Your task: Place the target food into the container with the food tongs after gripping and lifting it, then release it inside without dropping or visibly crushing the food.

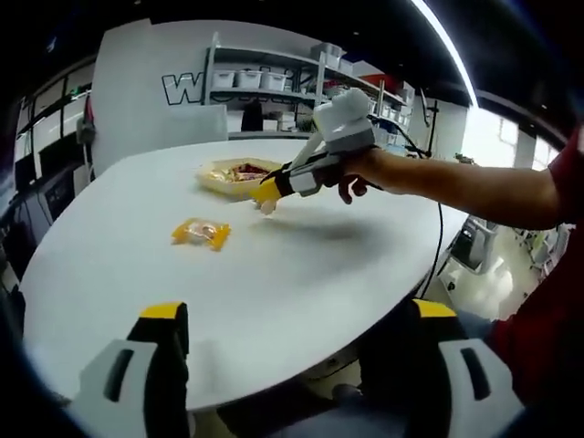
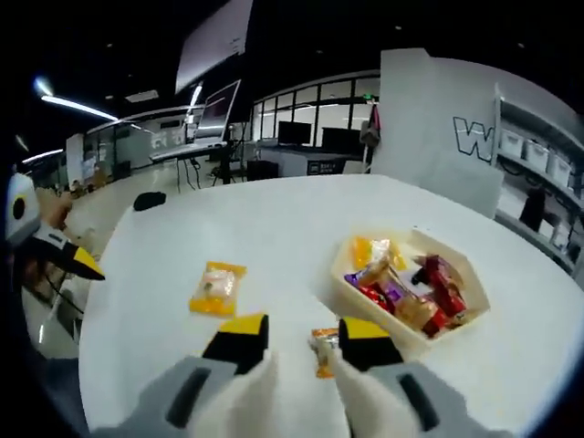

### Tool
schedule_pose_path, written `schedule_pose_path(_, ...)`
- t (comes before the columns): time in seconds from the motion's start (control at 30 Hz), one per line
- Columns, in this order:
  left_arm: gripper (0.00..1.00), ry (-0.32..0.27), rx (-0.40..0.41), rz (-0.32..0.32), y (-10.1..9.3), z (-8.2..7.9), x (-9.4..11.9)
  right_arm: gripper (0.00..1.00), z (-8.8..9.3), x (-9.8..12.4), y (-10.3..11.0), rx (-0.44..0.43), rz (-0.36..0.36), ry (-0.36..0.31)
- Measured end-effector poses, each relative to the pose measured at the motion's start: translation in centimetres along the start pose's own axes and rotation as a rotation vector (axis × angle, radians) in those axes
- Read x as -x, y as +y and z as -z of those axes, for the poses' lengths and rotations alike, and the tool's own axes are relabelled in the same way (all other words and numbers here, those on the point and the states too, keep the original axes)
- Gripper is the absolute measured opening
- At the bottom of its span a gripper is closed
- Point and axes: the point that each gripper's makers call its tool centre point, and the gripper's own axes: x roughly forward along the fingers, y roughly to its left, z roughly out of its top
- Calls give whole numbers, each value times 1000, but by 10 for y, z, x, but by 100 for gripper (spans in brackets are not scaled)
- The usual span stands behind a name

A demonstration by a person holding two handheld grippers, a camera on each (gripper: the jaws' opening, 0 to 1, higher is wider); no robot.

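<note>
On the white round surface (image 2: 301, 228) we see a small flat snack packet (image 2: 217, 288), yellow-orange with a paler printed middle, lying by itself well apart from the container (image 2: 360, 301); in the left claw's view the same packet (image 1: 202, 233) sits nearer to us than the tray. The container is a pale, shallow, angular tray already holding a heap of wrapped snacks (image 2: 411, 287) in red, purple, yellow and gold. Just beside its near wall, between the right claw's yellow tips, lies a second small orange wrapped piece (image 2: 323, 350); we cannot tell whether the tips touch it. The right gripper view gives us the tray's contents clearly, a dark object (image 2: 149, 200) far off on the surface, and the left claw (image 2: 88, 266) coming in at the left edge. The left gripper view gives instead the right claw (image 1: 267, 194) from outside, held by a person's hand (image 1: 360, 173) on a bare forearm, its yellow tip low over the surface next to the container (image 1: 235, 174), with shelving (image 1: 274, 87) holding white bins behind. The right claw (image 2: 294, 342) stands partly parted, gripping nothing we can confirm. The left claw (image 1: 301, 319) is spread wide and empty, its tips hanging over the near edge of the surface.
</note>
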Motion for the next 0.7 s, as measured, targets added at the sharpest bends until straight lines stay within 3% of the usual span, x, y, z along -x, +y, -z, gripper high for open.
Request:
schedule_pose_path(0.3, 97, 6, -22, 28, -11, -2, -4, 25, 12, 25, -14, -9, 59, -8)
schedule_pose_path(0.5, 97, 9, -29, 35, -15, -2, -5, 25, 17, 36, -27, 35, 120, -11)
schedule_pose_path(0.7, 97, 14, -35, 34, -16, -1, -4, 25, 19, 41, -43, -28, 146, -22)
